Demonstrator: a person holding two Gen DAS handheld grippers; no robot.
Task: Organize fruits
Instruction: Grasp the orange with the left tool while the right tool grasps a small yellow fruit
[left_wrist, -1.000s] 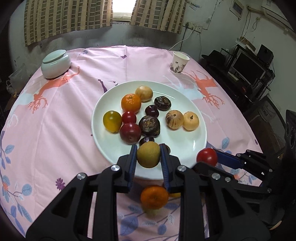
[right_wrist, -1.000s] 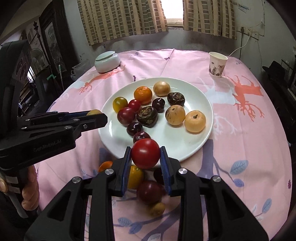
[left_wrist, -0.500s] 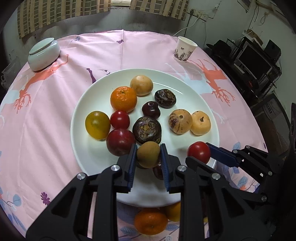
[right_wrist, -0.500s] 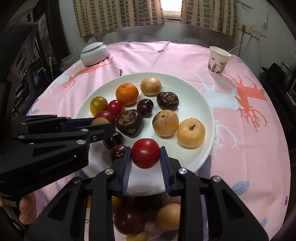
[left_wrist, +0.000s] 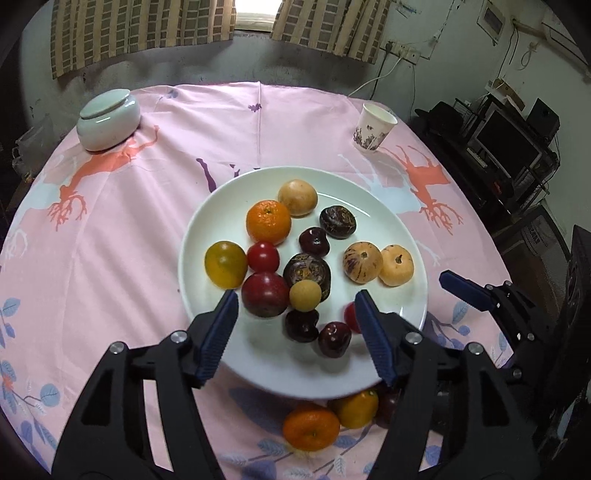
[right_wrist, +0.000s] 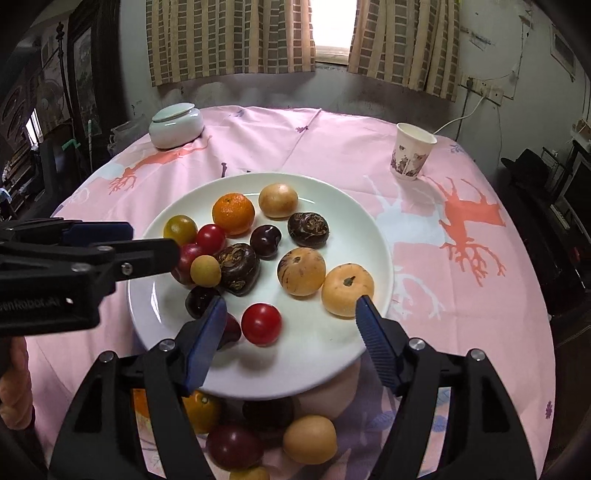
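Left wrist view first: your left gripper (left_wrist: 295, 314) stands wide, its jaws having just been opening, and nothing is pressed between the pads. The small tan fruit (left_wrist: 305, 294) sits on the white plate (left_wrist: 402, 240), loose, just ahead of the jaws and resting against the dark red plum (left_wrist: 265, 293). Below the plate's near rim, on the pink cloth (left_wrist: 129, 229), an orange mandarin (left_wrist: 311, 428) and a yellow fruit (left_wrist: 355, 406) wait. They lie behind your fingertips, toward you, so judging by that, the next reach means pulling back and down, not forward.

Right wrist view: your right gripper (right_wrist: 290, 328) is also spread wide after just opening, and the red cherry tomato (right_wrist: 261, 324) lies free on the plate between the jaws, touching neither pad. Near the bottom edge, off the plate, you see a tan round fruit (right_wrist: 309, 439) and a dark red fruit (right_wrist: 234, 446). Both sit under this gripper, closer to it than to the left one, which shows at the picture's left. The round fruits have no long axis, so any jaw angle should do.
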